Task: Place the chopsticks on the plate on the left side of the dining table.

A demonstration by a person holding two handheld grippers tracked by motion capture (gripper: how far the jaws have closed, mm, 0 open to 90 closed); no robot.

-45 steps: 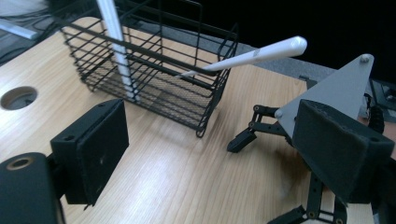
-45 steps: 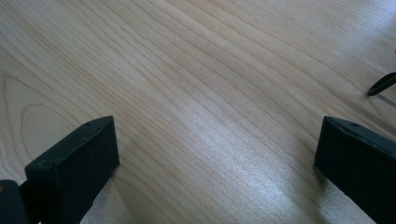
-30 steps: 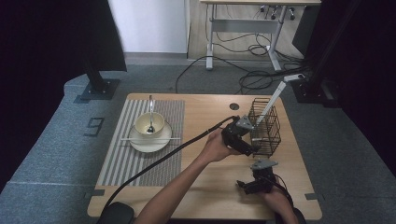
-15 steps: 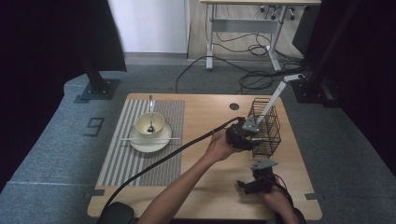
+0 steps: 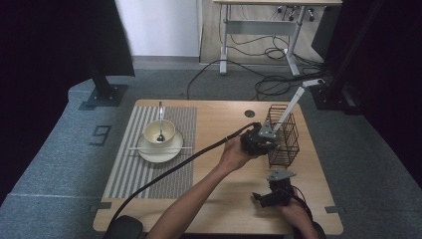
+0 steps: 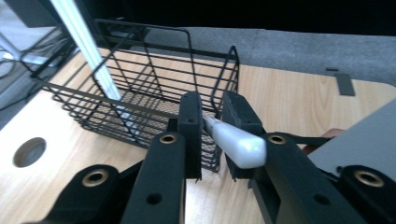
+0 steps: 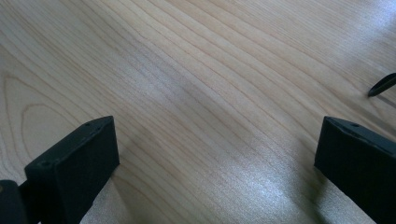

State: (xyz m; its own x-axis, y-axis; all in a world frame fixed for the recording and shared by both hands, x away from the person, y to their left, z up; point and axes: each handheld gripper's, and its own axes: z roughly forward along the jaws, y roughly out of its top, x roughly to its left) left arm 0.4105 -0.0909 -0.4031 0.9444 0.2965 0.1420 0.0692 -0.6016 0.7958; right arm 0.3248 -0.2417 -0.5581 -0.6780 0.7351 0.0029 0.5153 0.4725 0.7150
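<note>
Table (image 5: 224, 199) pale wood | floor (image 5: 45, 164) grey carpet | left tool (image 6: 212, 126) clamps white handle (image 6: 236, 144) | right tool (image 7: 215, 154) wide apart

Counted on the one wooden table (image 5: 224, 199): one striped placemat (image 5: 130, 169), one plate (image 5: 149, 152), one bowl (image 5: 159, 131) on it, one spoon (image 5: 160, 119) standing in the bowl, one thin stick (image 5: 186, 148) lying across the plate. Also one black wire basket (image 5: 283, 137), with one long white utensil (image 5: 291, 104) leaning out of it and one white handle (image 6: 238, 144) at its near side. Two grippers, left (image 5: 256, 142) and right (image 5: 268, 195), and one round hole (image 5: 249, 113) in the tabletop
</note>
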